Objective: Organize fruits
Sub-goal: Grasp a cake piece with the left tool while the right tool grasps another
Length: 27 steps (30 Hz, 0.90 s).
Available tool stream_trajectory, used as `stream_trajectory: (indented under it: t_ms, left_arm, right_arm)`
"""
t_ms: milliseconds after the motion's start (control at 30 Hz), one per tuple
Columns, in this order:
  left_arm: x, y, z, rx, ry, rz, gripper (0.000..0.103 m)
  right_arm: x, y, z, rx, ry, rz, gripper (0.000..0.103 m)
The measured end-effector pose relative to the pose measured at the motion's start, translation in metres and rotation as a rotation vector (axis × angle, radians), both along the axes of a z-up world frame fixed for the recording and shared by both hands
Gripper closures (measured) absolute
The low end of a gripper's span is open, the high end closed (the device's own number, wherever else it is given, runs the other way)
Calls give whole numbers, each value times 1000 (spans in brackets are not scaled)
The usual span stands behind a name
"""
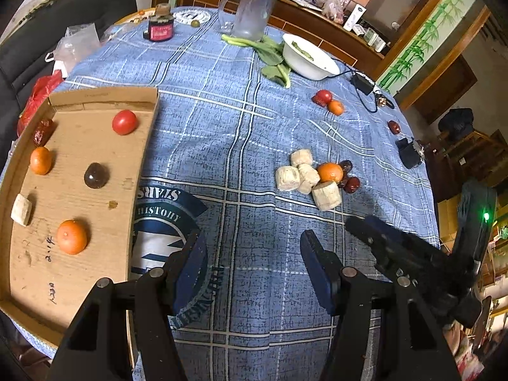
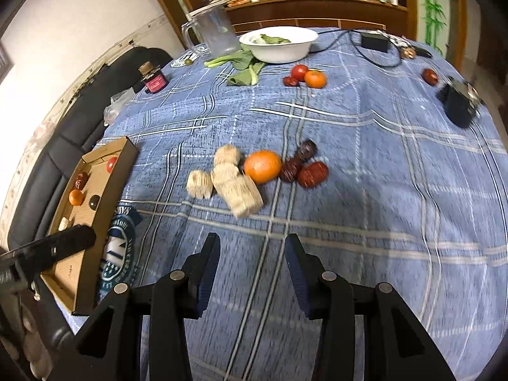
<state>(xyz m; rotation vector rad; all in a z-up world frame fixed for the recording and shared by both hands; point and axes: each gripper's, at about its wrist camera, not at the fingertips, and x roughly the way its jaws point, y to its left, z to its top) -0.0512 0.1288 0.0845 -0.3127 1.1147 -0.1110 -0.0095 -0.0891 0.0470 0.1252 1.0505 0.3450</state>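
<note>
A cardboard tray (image 1: 79,197) at the table's left holds a tomato (image 1: 124,122), two oranges (image 1: 72,236), a red date (image 1: 43,131), a dark round fruit (image 1: 96,175) and a beige block (image 1: 21,209). My left gripper (image 1: 250,236) hovers open and empty over the blue cloth just right of the tray. My right gripper (image 2: 252,239) is open and empty too. Beyond it lie several beige blocks (image 2: 228,177), an orange (image 2: 263,165) and three red dates (image 2: 312,173). A tomato (image 2: 299,71), a small orange (image 2: 315,78) and a date (image 2: 430,76) lie farther back.
A white bowl (image 2: 279,51) with greens, a glass pitcher (image 2: 216,33), a leafy vegetable (image 2: 244,66), a small jar (image 2: 154,79), a black adapter (image 2: 374,42) with cable and a black box (image 2: 458,103) stand around the far half. A dark sofa (image 2: 63,133) lies past the left edge.
</note>
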Motion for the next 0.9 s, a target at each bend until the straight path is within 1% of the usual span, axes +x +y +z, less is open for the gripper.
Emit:
stream_trajectory:
  t_ms: [200, 233, 300, 400, 467, 667, 800, 867, 900]
  left_arm:
    - [7, 14, -12, 7, 33, 30, 42]
    - [8, 15, -13, 10, 33, 33, 42]
    - [14, 16, -14, 16, 32, 34, 42]
    - [27, 12, -18, -13, 34, 27, 42]
    - [37, 4, -20, -28, 28, 6, 42]
    - [69, -32, -30, -5, -8, -116, 43]
    - [86, -49, -42, 10, -6, -184, 50]
    - [93, -56, -50, 15, 1, -220, 51]
    - [96, -59, -54, 21, 7, -236, 54]
  right_arm:
    - [26, 26, -17, -54, -12, 64, 57]
    - [29, 28, -18, -73, -22, 61, 55]
    - [34, 31, -20, -89, -35, 67, 55]
    - [39, 31, -22, -98, -31, 73, 61]
    - [40, 29, -22, -90, -28, 81, 61]
    - [29, 11, -17, -56, 3, 43, 62]
    - [18, -8, -17, -13, 37, 2, 62]
    - [14, -12, -19, -6, 49, -1, 62]
    - [12, -12, -19, -9, 49, 1, 62]
